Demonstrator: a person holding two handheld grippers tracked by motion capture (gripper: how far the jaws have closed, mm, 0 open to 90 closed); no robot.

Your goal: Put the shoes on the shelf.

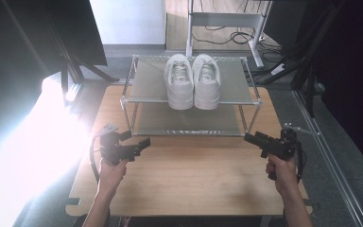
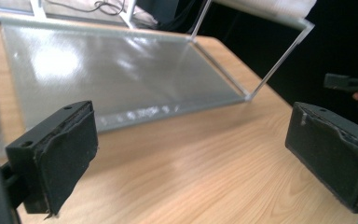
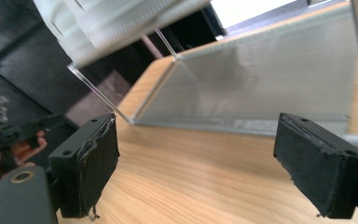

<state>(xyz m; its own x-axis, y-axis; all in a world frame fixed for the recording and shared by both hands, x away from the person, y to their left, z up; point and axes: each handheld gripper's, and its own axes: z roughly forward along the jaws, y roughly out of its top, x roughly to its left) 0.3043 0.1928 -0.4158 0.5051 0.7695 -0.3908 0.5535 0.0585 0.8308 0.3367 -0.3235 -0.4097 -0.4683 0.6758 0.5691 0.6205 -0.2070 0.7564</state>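
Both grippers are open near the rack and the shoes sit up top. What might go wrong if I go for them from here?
The pair of white sneakers sits with its heels at the front edge of the two-tier metal shoe rack, so a nudge could tip one off. The left gripper and right gripper are low, level with the lower shelf, so rising straight up might clip the rack's frame. Glare at the left of the high view may hide that side.
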